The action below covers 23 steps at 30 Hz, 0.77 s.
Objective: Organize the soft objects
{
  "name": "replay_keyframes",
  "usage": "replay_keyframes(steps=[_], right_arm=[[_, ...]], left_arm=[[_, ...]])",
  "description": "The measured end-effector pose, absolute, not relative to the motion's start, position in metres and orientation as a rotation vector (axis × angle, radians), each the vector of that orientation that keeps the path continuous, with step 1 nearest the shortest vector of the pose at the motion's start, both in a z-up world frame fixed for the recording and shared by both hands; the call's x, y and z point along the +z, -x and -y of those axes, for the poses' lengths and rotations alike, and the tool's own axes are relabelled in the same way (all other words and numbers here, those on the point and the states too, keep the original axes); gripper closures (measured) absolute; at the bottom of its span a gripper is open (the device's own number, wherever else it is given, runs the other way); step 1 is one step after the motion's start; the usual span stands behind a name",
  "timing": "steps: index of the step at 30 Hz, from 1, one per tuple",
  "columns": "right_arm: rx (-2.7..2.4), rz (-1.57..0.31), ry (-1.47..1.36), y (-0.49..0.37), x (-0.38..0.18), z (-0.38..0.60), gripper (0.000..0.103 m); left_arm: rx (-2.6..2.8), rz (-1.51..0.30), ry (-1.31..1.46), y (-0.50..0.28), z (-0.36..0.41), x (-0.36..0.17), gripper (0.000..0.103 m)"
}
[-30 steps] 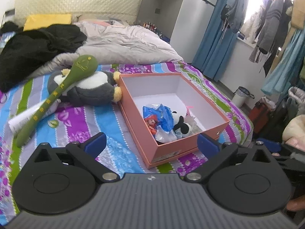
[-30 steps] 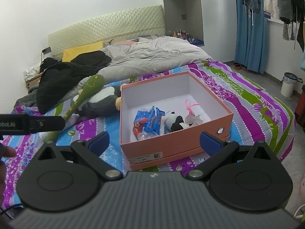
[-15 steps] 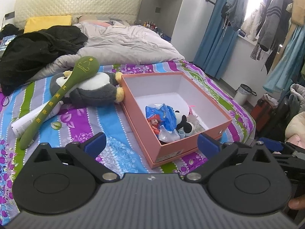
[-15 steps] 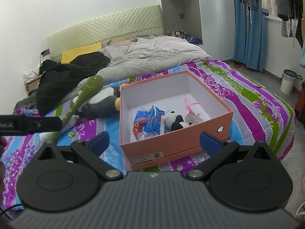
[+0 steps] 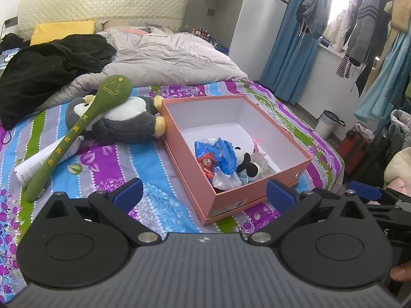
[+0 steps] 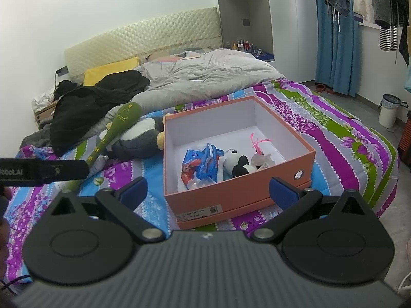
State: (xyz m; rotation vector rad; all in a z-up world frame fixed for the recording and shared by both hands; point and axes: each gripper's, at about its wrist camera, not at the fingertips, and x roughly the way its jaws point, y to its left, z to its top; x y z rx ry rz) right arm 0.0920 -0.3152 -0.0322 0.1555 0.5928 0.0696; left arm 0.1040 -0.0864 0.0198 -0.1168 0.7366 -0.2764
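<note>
Left wrist: left gripper (image 5: 203, 192) fingers are spread, nothing held | right gripper (image 6: 208, 188) fingers likewise released, empty | box (image 5: 259, 200) is set on the bed (image 5: 143, 159), panda (image 5: 245, 163) and blue packet (image 5: 218, 151) inside | penguin (image 5: 123, 122) is laid just left of box, green bat (image 5: 77, 133) rested across it.

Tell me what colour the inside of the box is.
White inside the orange box, clearest in the right wrist view.
</note>
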Motion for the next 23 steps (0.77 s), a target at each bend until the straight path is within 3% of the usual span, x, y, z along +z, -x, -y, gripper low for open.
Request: replay_keyframes(steps=[23], right_arm=[[0.042, -0.589, -0.162, -0.0899, -0.0372, 0.3217, 0.0]], left_arm=[[-0.293, -0.766, 0.106, -0.1092, 0.0899, 0.0095, 0.0]])
